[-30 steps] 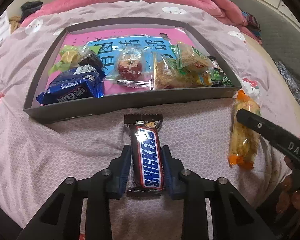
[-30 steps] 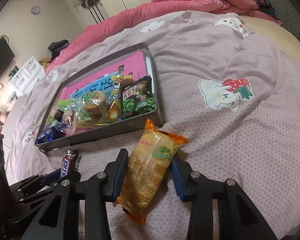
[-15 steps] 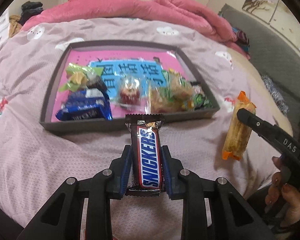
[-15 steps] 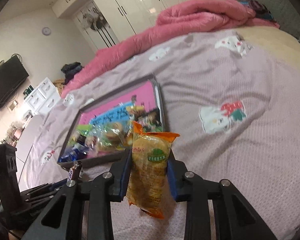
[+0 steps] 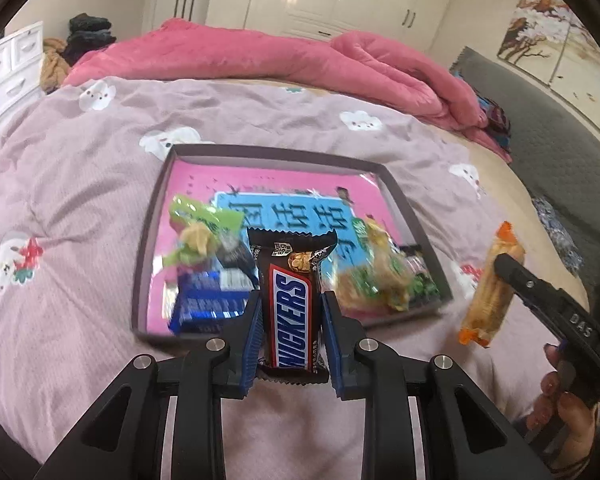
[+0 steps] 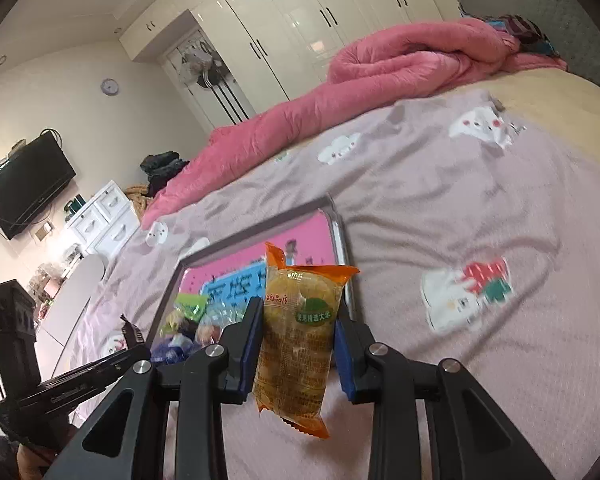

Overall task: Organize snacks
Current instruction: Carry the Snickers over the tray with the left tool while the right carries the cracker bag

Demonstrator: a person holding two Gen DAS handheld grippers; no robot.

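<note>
My left gripper (image 5: 291, 312) is shut on a Snickers bar (image 5: 292, 300) and holds it in the air in front of the grey tray (image 5: 404, 204), which has a pink bottom. My right gripper (image 6: 298, 324) is shut on an orange-wrapped cake (image 6: 300, 332), also lifted off the bed; in the left wrist view the same cake (image 5: 490, 292) hangs right of the tray. Inside the tray lie a blue biscuit pack (image 5: 208, 300), a green-wrapped sweet (image 5: 196, 236) and several green and yellow packets (image 5: 384, 276).
The tray rests on a mauve bedspread (image 5: 68, 184) with cartoon prints. A rolled pink duvet (image 5: 284, 60) lies along the far side. A person's hand (image 5: 564, 404) grips the right tool. White drawers (image 6: 100, 216) and a wall TV (image 6: 24, 184) stand to the left.
Both grippers rose off the bedspread with their snacks. The Snickers bar and the cake now hang above the bed, and both cameras tilted up toward the far wall.
</note>
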